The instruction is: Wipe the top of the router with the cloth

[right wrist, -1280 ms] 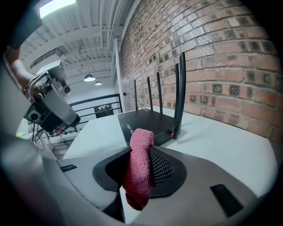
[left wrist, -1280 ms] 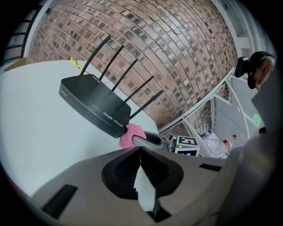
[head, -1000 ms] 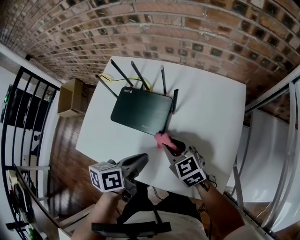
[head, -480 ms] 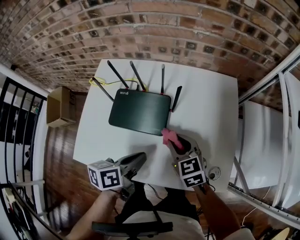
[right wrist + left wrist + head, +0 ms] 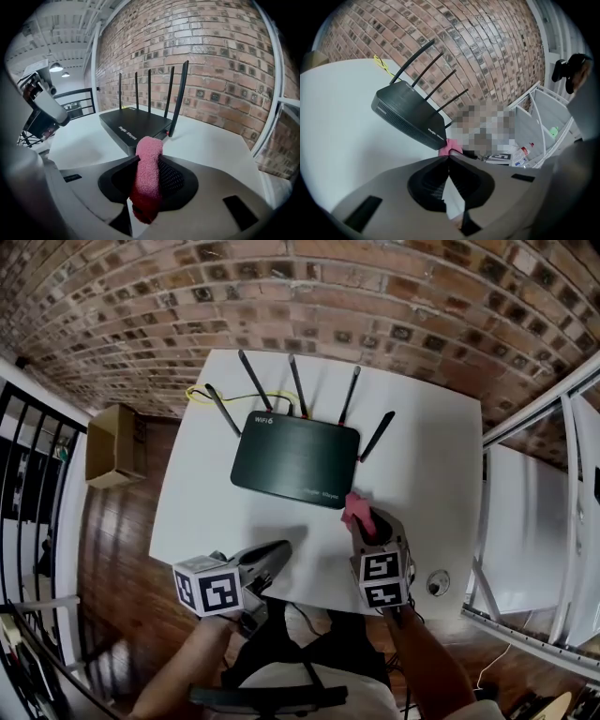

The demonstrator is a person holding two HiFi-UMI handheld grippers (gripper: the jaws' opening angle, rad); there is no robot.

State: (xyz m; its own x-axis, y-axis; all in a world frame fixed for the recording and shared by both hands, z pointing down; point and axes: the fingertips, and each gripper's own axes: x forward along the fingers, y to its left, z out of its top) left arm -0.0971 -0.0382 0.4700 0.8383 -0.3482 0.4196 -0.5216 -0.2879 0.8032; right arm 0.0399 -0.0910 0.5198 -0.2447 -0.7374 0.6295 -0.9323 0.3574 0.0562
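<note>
The black router (image 5: 295, 460) lies flat on the white table (image 5: 422, 456), its antennas raised toward the brick wall. Just in front of its near right corner, my right gripper (image 5: 360, 521) is shut on a folded pink cloth (image 5: 354, 511). In the right gripper view the cloth (image 5: 148, 171) stands between the jaws of this gripper (image 5: 149, 146), with the router (image 5: 136, 124) just beyond. My left gripper (image 5: 279, 551) hovers at the table's front edge, left of the right one, its jaws shut with nothing between them. In its view (image 5: 449, 157) I see the router (image 5: 410, 117) and the cloth (image 5: 450, 146).
A yellow cable (image 5: 211, 395) runs behind the router's left antennas. On the wooden floor to the left stands a cardboard box (image 5: 112, 444). A white metal rack (image 5: 544, 521) stands close to the table's right side. A small round object (image 5: 438, 583) sits at the table's near right corner.
My right gripper has swung from pointing up-left to pointing straight at the router's near right corner, cloth still held. The left gripper has shifted a little along the front edge.
</note>
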